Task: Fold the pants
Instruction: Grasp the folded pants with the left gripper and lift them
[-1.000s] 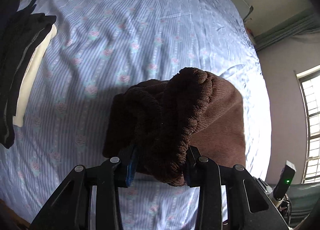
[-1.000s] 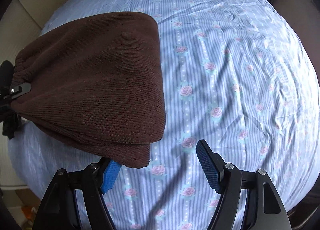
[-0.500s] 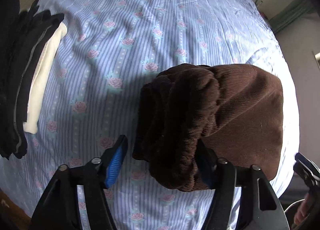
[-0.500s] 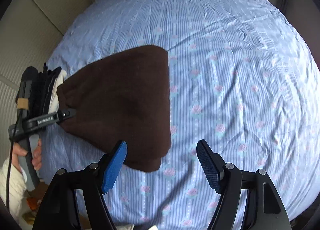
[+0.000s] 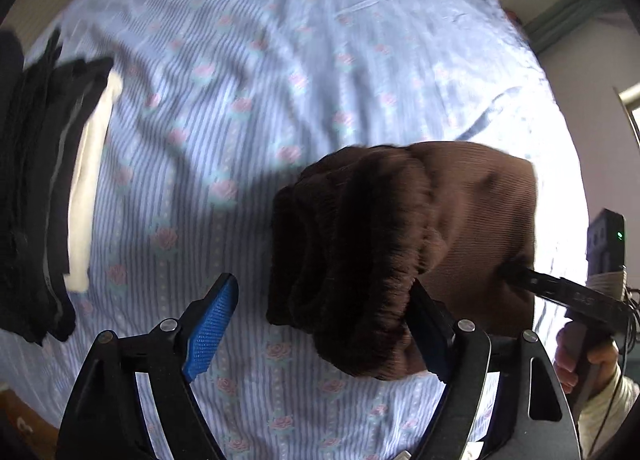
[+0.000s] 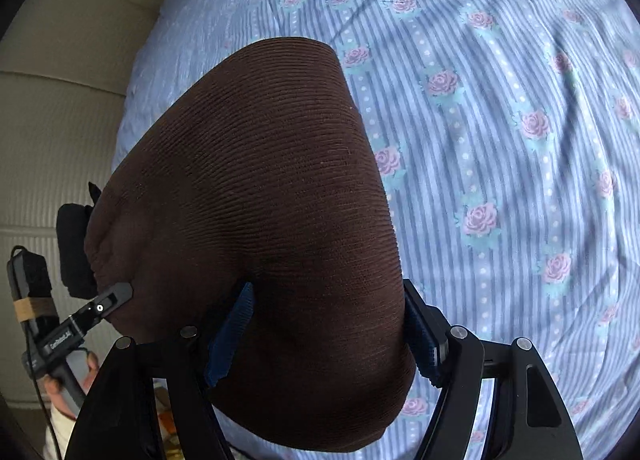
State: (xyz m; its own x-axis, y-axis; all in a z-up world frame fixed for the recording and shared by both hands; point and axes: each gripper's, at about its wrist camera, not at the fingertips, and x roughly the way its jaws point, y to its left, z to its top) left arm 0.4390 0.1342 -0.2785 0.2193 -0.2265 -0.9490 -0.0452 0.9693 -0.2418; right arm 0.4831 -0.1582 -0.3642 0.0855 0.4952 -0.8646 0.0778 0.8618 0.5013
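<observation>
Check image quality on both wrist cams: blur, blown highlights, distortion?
Left wrist: motion blur smears the bedsheet and the dark clothes stack; the sheet blows out white right of the brown pants. Right wrist: sharper, corduroy ribs and rose print crisp, no clipping. Both: strong fisheye curvature, dark vignette corners.

Dark brown ribbed pants (image 6: 256,220) are filling the frame's centre, lying over a pale blue striped bedsheet (image 6: 500,120) dotted with pink roses. At left, black and cream folded clothes (image 5: 56,196) are showing; gripper pads (image 5: 212,324) are showing bright blue.
</observation>
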